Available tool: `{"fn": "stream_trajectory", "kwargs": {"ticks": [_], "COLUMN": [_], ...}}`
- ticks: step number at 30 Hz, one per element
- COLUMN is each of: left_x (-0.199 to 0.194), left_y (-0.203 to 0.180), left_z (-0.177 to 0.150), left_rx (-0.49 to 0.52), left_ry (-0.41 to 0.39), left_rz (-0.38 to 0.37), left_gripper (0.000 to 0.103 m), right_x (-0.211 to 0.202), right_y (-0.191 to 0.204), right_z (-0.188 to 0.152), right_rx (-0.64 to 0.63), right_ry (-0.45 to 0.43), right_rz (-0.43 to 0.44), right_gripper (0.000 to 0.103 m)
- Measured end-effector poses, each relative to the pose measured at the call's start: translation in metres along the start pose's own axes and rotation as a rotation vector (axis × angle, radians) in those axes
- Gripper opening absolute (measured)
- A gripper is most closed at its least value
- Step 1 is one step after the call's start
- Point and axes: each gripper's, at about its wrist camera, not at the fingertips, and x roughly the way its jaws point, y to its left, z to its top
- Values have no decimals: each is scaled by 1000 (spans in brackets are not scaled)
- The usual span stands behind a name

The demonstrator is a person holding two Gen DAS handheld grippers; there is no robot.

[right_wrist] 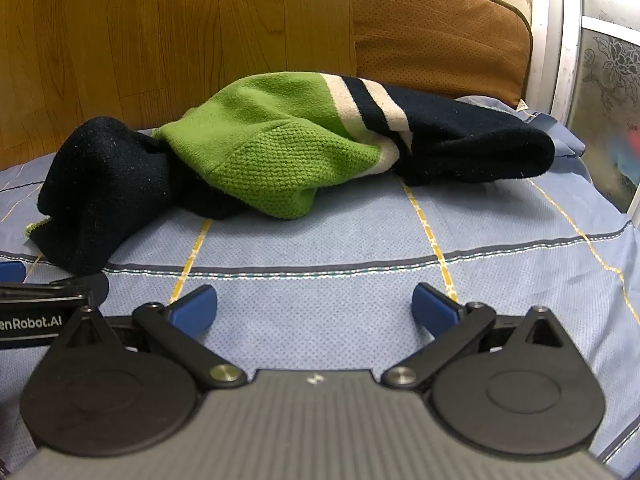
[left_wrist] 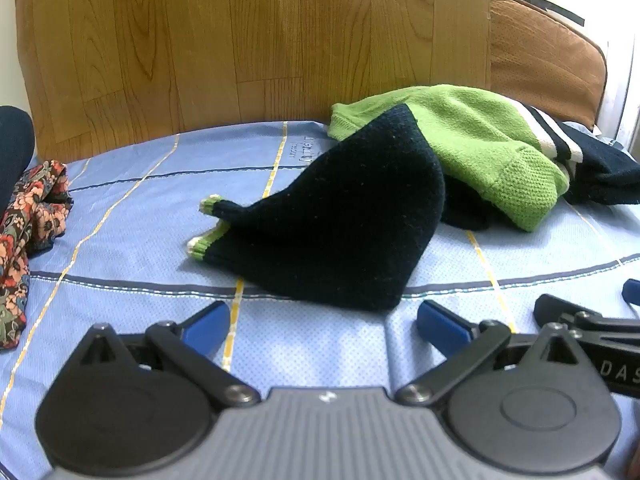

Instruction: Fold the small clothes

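Observation:
A small knit sweater [left_wrist: 400, 184] in dark navy and bright green, with white stripes, lies crumpled on the blue sheet [left_wrist: 160, 248]. Its navy sleeve with a green cuff [left_wrist: 204, 240] points left. My left gripper [left_wrist: 324, 322] hovers just in front of the navy part, jaws wide open and empty. In the right wrist view the same sweater [right_wrist: 280, 152] lies ahead, and my right gripper [right_wrist: 314, 306] is open over bare sheet [right_wrist: 320, 232], short of the garment. The left gripper's finger [right_wrist: 56, 292] shows at that view's left edge.
A floral-print cloth [left_wrist: 28, 232] lies at the left edge of the sheet. A wood-grain panel [left_wrist: 248, 40] stands behind the bed, with a brown cushion [right_wrist: 436, 28] at the right. A metal-framed patterned glass panel [right_wrist: 600, 92] borders the far right.

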Motion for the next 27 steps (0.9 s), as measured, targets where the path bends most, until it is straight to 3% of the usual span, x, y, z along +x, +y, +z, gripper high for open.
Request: {"fn": "stream_trajectory", "kwargs": {"ticks": [27], "left_x": [-1], "left_y": [3], "left_z": [0], "left_rx": [-11], "left_ry": [-4], "left_rz": [4], "left_gripper": [103], "right_x": [-2], "right_y": [1], "right_z": [2], "right_rx": [-6], "right_ry": [3], "right_rz": [3], "right_gripper": [103]}}
